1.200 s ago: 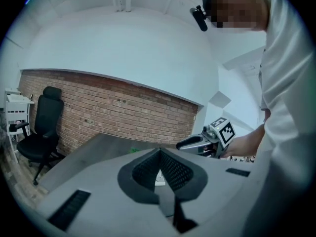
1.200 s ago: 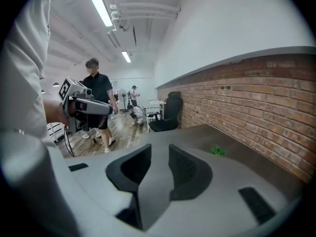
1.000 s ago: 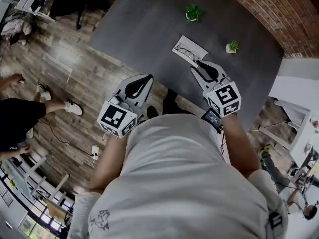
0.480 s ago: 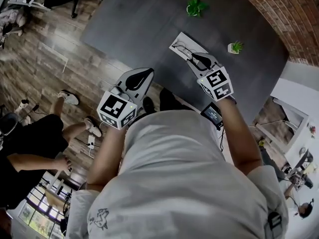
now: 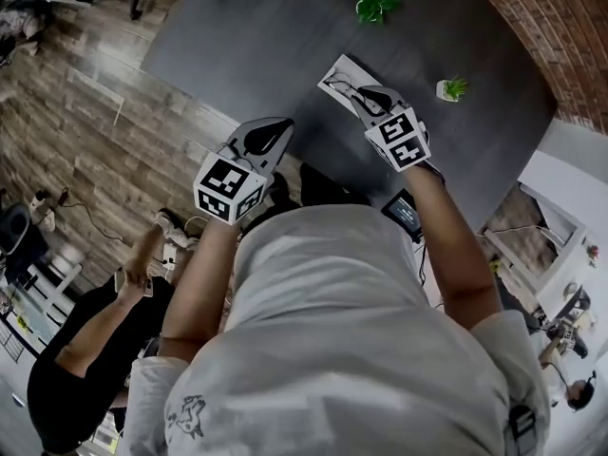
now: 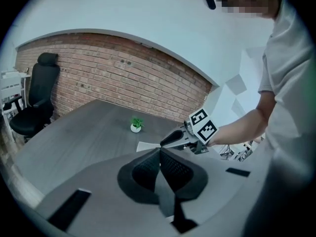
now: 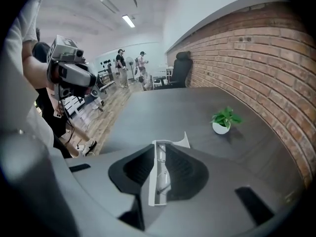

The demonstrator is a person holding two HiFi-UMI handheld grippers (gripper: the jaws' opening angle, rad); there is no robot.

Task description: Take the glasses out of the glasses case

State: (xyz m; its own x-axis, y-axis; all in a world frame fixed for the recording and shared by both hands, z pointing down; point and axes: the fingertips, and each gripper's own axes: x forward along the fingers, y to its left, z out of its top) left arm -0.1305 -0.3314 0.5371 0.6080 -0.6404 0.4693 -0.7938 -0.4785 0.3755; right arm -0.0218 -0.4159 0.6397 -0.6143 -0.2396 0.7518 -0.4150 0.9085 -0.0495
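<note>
Grey plastic jaws of the left gripper are pressed together on nothing, low in the centre of its own view. In the head view it hangs by the table's near edge, left of centre, well apart from the case. Beyond it, the right gripper has its jaws set narrow against a white strip that fills the gap between them. That strip reads as the near end of the open glasses case, so this gripper appears to pinch the case rather than the glasses. The case lies on the dark table, in the upper centre of the head view, with the glasses lying in it, a thin dark frame on white.

By their look the glasses are light, thin-rimmed and easily bent, with lenses that would scratch or slip. The bridge, or a temple close to its hinge, is probably the safest hold, and only a gentle squeeze is wanted. The case seems light too and may slide or lift with them, so it likely needs pinning down.

Much is hard to read. The right gripper covers the near part of the case in the head view. The thin line inside the white strip may be a temple, but that cannot be told, nor whether the temples are folded. Farther off, a potted plant stands towards the right of the right gripper view, before the brick wall.
</note>
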